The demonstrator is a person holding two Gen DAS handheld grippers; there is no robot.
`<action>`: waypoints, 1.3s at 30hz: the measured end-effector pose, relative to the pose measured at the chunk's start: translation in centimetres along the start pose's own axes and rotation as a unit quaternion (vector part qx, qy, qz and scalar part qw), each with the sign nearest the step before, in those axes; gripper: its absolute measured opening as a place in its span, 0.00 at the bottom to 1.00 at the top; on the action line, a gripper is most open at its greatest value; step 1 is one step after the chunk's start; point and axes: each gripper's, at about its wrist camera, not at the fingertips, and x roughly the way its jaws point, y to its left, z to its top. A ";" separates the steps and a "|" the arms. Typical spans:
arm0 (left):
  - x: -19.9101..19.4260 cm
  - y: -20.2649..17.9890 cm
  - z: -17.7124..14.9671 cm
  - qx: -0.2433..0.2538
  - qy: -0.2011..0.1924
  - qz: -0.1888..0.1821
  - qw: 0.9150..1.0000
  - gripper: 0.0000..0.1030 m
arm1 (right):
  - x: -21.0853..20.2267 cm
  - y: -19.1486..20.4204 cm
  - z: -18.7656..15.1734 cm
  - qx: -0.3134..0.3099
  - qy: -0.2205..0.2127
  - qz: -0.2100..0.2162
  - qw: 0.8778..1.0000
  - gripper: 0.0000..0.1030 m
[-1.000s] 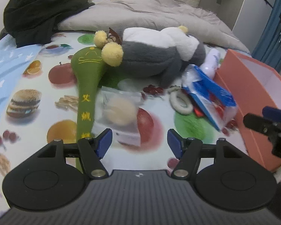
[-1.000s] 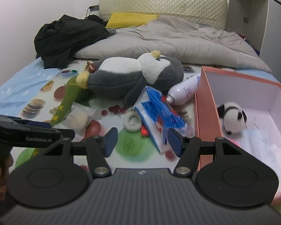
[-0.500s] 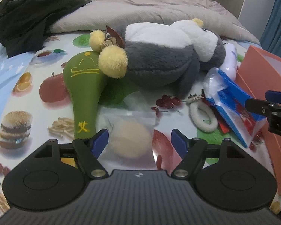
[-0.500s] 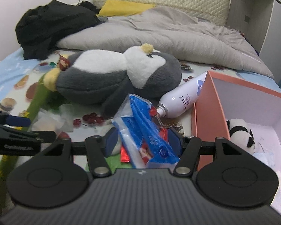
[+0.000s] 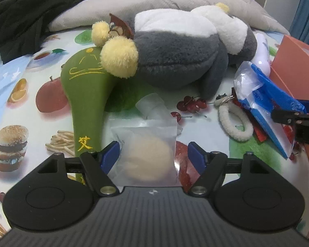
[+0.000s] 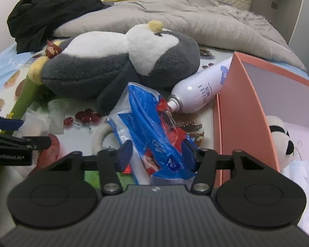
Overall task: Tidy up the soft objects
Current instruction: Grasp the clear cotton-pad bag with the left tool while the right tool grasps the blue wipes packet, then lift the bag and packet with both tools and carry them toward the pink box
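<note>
The clear pouch with a beige puff [image 5: 149, 156] lies low in the centre of the left wrist view, between the spread fingers of the left gripper [image 5: 153, 157], which touch nothing. The right gripper [image 6: 157, 154] has just been closing around the blue packet [image 6: 154, 135], whose long axis runs away toward the upper left; whether its pads press yet, I cannot tell. Only the right wrist view shows the small panda [image 6: 280, 140] inside the pink box [image 6: 234, 111] at right.
</note>
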 end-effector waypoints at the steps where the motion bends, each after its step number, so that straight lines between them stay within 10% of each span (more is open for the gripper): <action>1: 0.0 0.0 0.0 0.002 0.000 0.003 1.000 0.72 | 0.0 -0.1 0.0 0.003 0.000 0.001 1.000 0.37; 11: -0.3 0.7 -0.7 -0.021 -0.003 0.009 1.000 0.51 | -1.5 -0.1 -0.1 0.007 -0.018 0.005 1.000 0.09; 39: -9.2 -2.1 -7.9 -0.090 -0.014 -0.033 0.995 0.49 | -9.5 2.6 -6.7 0.024 -0.002 0.030 0.999 0.09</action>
